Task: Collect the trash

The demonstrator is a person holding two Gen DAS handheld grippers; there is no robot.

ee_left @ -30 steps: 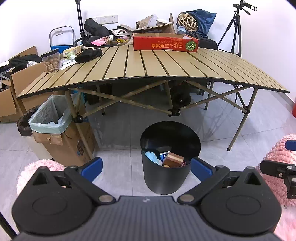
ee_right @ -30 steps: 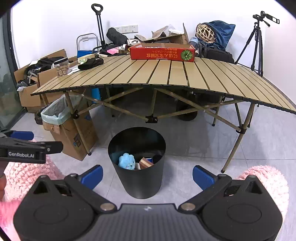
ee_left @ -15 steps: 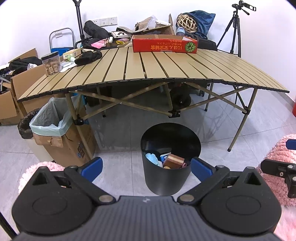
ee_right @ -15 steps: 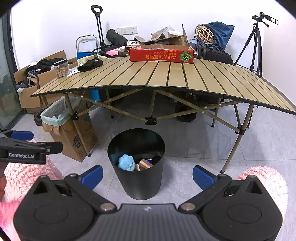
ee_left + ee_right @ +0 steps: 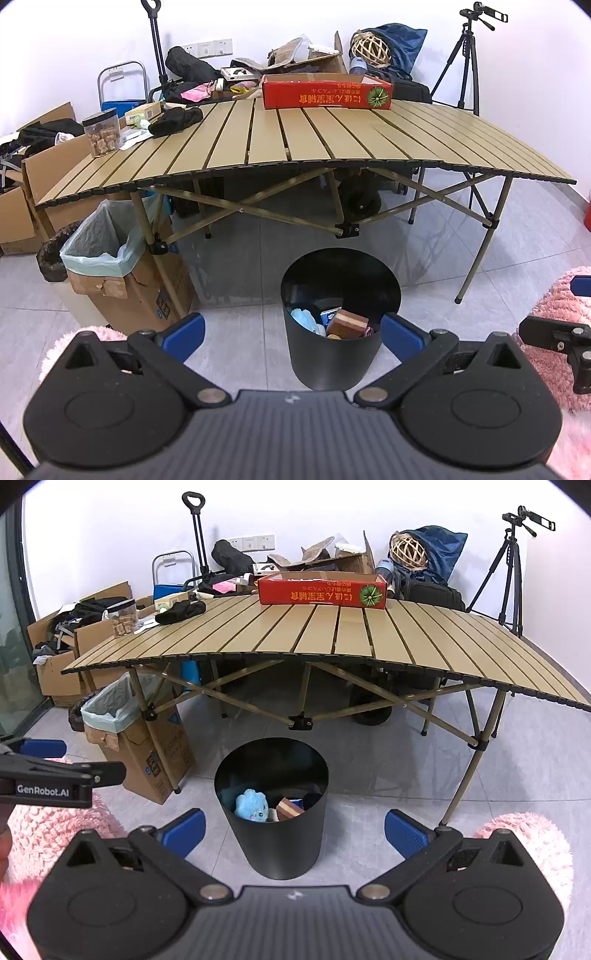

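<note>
Two grippers we held spread, grasping nothing. On the left stood a cardboard box lined with a pale bag, near the worktop leg. Our left gripper and right gripper both faced the black bin on the floor before the worktop, holding a blue plush toy and a brown block. Far right stood a tripod.
</note>
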